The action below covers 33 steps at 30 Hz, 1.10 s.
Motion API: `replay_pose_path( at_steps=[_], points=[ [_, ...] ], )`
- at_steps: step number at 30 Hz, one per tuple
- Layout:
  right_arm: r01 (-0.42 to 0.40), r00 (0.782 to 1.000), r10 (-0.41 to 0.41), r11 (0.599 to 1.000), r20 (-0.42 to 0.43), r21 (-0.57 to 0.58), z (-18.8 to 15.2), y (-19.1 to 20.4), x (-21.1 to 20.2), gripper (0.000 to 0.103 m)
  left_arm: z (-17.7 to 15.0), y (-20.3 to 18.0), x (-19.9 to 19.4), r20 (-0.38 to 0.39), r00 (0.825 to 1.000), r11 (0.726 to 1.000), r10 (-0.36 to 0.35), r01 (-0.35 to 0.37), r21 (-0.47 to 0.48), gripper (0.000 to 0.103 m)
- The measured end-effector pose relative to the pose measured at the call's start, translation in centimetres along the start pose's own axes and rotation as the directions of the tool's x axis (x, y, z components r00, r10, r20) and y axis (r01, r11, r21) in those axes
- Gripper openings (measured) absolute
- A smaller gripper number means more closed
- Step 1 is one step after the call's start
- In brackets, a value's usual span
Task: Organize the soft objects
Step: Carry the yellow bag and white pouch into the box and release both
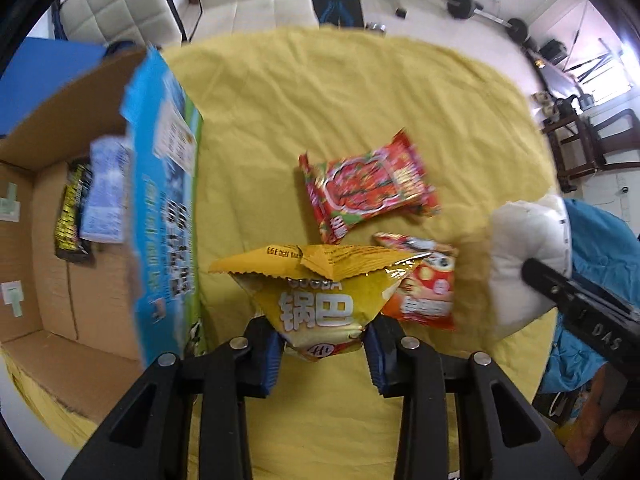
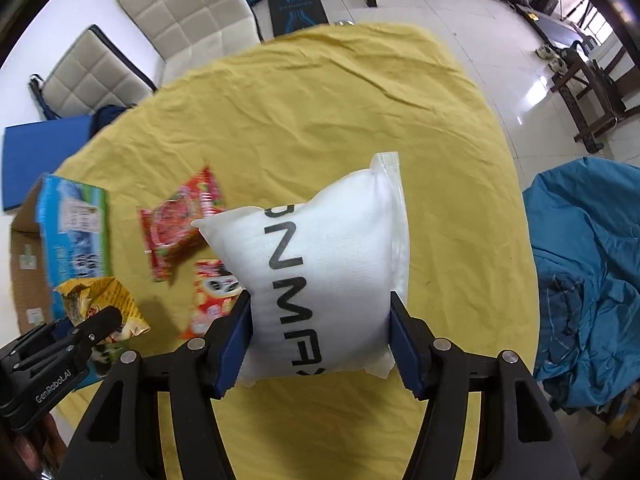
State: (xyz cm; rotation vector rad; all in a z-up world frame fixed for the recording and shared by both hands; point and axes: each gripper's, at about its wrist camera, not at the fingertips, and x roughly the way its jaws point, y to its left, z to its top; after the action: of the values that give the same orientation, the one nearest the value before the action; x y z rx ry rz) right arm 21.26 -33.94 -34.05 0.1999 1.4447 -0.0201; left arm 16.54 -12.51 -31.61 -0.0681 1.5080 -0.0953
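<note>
My left gripper [image 1: 324, 344] is shut on a yellow snack bag [image 1: 316, 296] and holds it above the yellow cloth, just right of the open cardboard box [image 1: 52, 240]. My right gripper [image 2: 320, 340] is shut on a white puffy pack with black letters [image 2: 320, 264], held above the cloth. That white pack also shows in the left wrist view [image 1: 524, 256] at the right. A red snack packet [image 1: 368, 188] and a smaller red-orange packet [image 1: 428, 284] lie on the cloth. The yellow bag also shows in the right wrist view [image 2: 104, 300].
The box has a blue printed flap [image 1: 168, 208] and holds a black-yellow packet [image 1: 72, 212] and a pale blue packet [image 1: 106, 196]. The yellow cloth [image 1: 340, 92] covers a round table. A blue fabric heap [image 2: 588, 272] lies at the right. Chairs and gym gear stand beyond.
</note>
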Motion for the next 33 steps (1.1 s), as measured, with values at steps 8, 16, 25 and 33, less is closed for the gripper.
replay_pose_path(
  at_steps=[8, 16, 25, 33],
  points=[
    [-0.116, 0.988, 0.121, 0.992, 0.092, -0.056, -1.6, 5.9, -7.2, 0.065, 1.5, 3.7, -6.1, 0.135, 0.991, 1.000, -0.002, 0.001, 0.007, 0.032],
    [-0.158, 0.973, 0.176, 0.979, 0.146, -0.129, -3.5, 15.4, -11.5, 0.065, 1.5, 9.5, -11.9, 0.245, 0.968, 0.999, 0.046, -0.038, -0.038, 0.032],
    [-0.158, 0.972, 0.184, 0.972, 0.145, -0.172, -6.2, 25.2, -12.3, 0.065, 0.6, 18.1, -15.3, 0.311, 0.946, 0.994, 0.092, -0.071, -0.079, 0.032],
    [-0.146, 0.975, 0.175, 0.968, 0.134, -0.202, -7.6, 32.2, -11.6, 0.065, 0.5, 23.9, -16.7, 0.329, 0.939, 0.993, 0.102, -0.074, -0.096, 0.032]
  ],
)
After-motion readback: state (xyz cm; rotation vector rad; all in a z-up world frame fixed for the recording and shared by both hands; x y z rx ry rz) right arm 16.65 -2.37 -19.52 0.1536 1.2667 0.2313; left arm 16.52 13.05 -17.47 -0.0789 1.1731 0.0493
